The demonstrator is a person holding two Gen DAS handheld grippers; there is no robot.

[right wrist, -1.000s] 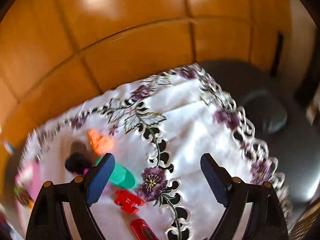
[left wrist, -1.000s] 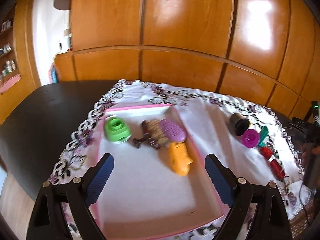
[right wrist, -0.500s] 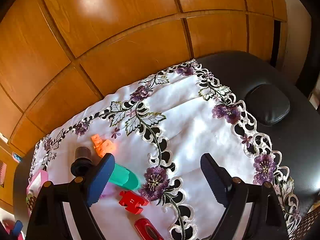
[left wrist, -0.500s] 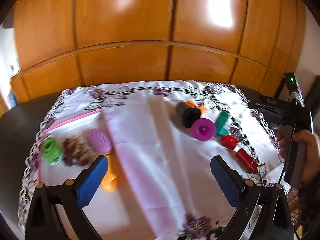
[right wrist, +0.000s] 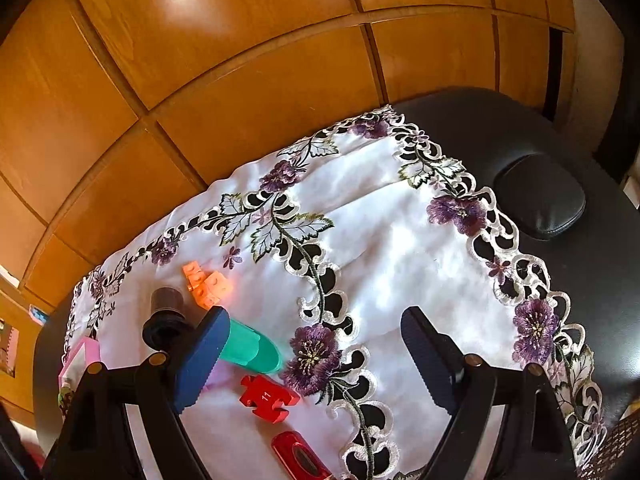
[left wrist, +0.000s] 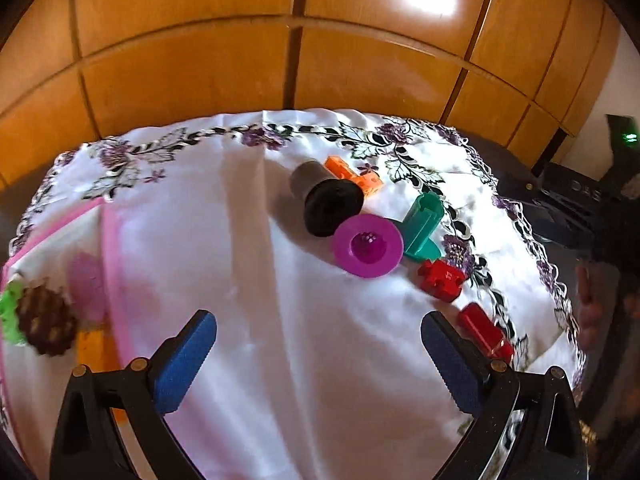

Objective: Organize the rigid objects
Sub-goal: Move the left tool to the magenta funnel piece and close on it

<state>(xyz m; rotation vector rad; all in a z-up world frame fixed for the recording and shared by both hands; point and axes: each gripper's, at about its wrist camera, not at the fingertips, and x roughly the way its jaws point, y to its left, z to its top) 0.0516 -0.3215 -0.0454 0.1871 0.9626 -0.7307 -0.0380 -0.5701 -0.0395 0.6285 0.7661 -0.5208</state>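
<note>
Loose toys lie on the white embroidered cloth: a black spool, a magenta spool, a teal piece, an orange block, a red puzzle piece and a red oblong piece. My left gripper hovers open over bare cloth in front of them, holding nothing. The pink tray at the left edge holds a brown toy and a green one. My right gripper is open and empty, with the teal piece and the red puzzle piece by its left finger.
Wooden cabinet doors rise behind the table. Dark tabletop with a black pad lies right of the cloth. A person's hand and the other gripper's black body show at the right edge of the left wrist view.
My left gripper has swung right from over the pink tray to the loose toys, which now look closer. The right gripper's view has steadied, with little shift.
</note>
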